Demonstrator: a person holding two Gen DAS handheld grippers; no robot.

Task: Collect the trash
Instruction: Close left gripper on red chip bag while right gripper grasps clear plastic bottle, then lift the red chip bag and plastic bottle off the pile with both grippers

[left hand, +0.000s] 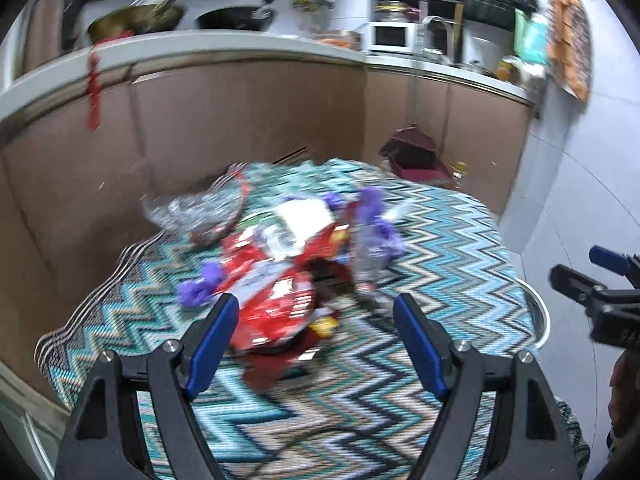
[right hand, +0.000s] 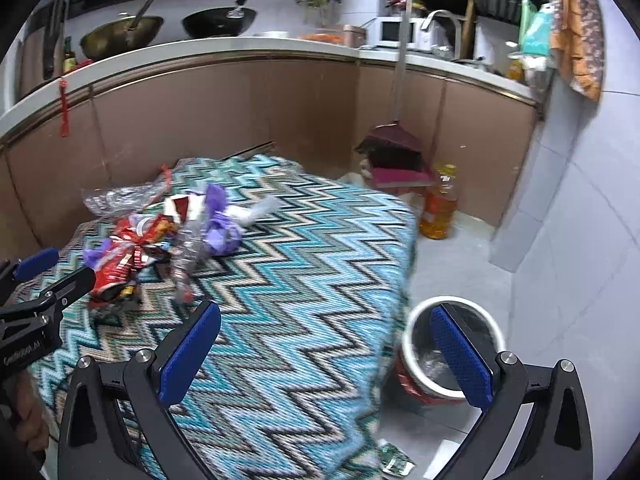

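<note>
A pile of trash lies on a table covered with a zigzag blue cloth (left hand: 440,240): red snack wrappers (left hand: 280,300), purple wrappers (left hand: 376,216) and a clear crinkled bag (left hand: 196,212). My left gripper (left hand: 316,320) is open just above the near edge of the red wrappers. My right gripper (right hand: 324,332) is open and empty over the table's right edge, apart from the pile (right hand: 132,252). A white-rimmed bin (right hand: 452,356) lined with a dark bag stands on the floor to the right of the table. The right gripper also shows at the left wrist view's right edge (left hand: 588,272).
Brown kitchen cabinets and a counter (right hand: 240,46) with woks stand behind the table. A broom and red dustpan (right hand: 396,160) and a bottle of yellow oil (right hand: 438,208) stand by the cabinets. A green scrap (right hand: 394,456) lies on the tiled floor.
</note>
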